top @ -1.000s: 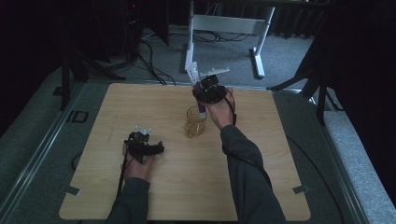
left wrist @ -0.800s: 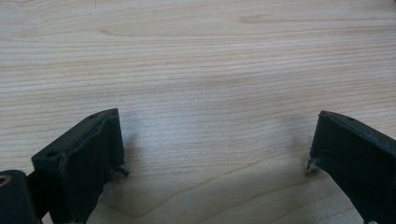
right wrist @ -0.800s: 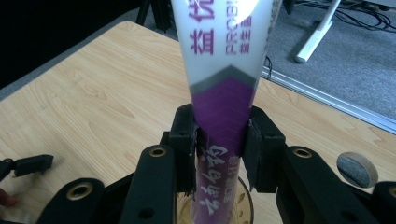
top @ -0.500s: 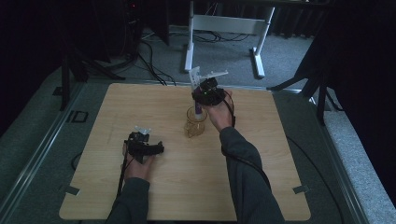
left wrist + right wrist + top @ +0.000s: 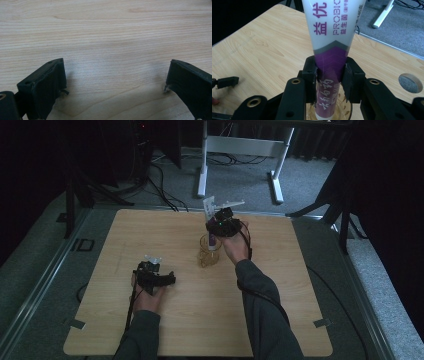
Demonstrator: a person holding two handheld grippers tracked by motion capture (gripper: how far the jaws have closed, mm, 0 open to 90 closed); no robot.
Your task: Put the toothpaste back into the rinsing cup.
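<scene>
I have the right gripper (image 5: pixel 329 75) pinching a white and purple tube (image 5: pixel 329 42) at its purple band, the jaws pressed against both sides of it. The tube stands cap down inside a clear glass cup (image 5: pixel 208 254) that sits near the middle of the bench (image 5: pixel 150 230), and its flat crimped end (image 5: pixel 210 205) sticks up past my gripper in the high view. As I read it, the step in hand is seating the tube in the cup: the cap end looks to be at or near the bottom of the glass, though through the curved wall I cannot be sure it touches.

My left gripper (image 5: pixel 152 270) rests low on the bench, well apart from the cup, with its jaws spread wide over bare wood and nothing between them.

Next I would ease the right jaws apart while keeping the gripper steady, so the tube leans on the rim without tipping the cup, then lift straight up and clear.
</scene>
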